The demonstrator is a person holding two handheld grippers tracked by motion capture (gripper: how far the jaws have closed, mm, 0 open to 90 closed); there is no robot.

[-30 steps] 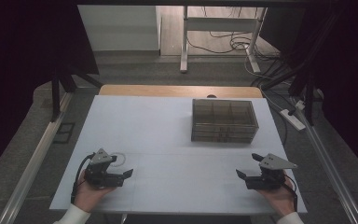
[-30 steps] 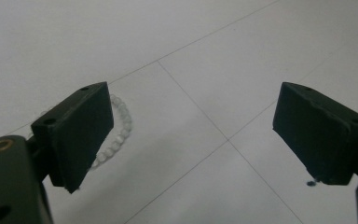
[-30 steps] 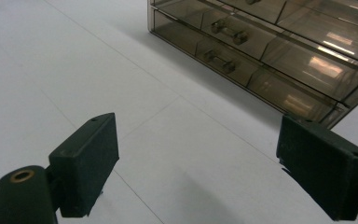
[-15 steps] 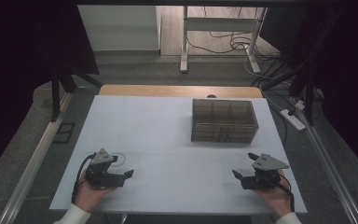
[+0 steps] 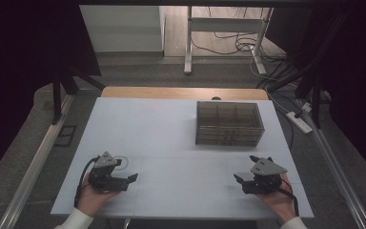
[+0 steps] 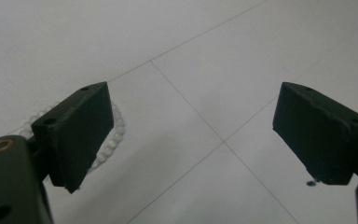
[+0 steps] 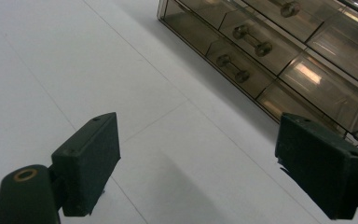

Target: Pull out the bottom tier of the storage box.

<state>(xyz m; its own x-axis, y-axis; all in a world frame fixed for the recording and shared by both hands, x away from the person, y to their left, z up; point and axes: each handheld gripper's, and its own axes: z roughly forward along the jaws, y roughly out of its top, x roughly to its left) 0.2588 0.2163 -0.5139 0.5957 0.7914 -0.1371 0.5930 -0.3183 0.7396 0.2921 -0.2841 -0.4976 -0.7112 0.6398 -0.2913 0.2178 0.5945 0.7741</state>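
Dim room around a white worktop (image 5: 171, 129), with a wooden strip along its far edge, grey floor on both sides, and cables trailing under a desk frame at the back. Sitting on the far right part of the worktop: a smoky see-through drawer box (image 5: 228, 123), drawers facing the person, knobs showing in the right gripper view (image 7: 261, 51). Lying near the front left: a bead ring (image 6: 107, 140), pale and translucent, flat on the worktop, just behind the left claw (image 5: 132, 178) in the high view and partly hidden by one black jaw in the left gripper view.

Resting low over the worktop at front left, held in a hand (image 5: 93, 198) coming up from the bottom edge: the left claw, jaws standing wide apart, released, gripping nothing; whether a jaw is touching the beads, impossible to tell. Pointing toward the middle of the worktop.

Hovering at front right, held in the other hand (image 5: 279, 200): the right claw (image 5: 247, 169), also released, jaws spread wide with bare worktop between them. Sitting near the box but apart from it, with the box's front looming just beyond the jaws in the right gripper view.

Both claws lying well apart from each other, roughly level along the front edge.
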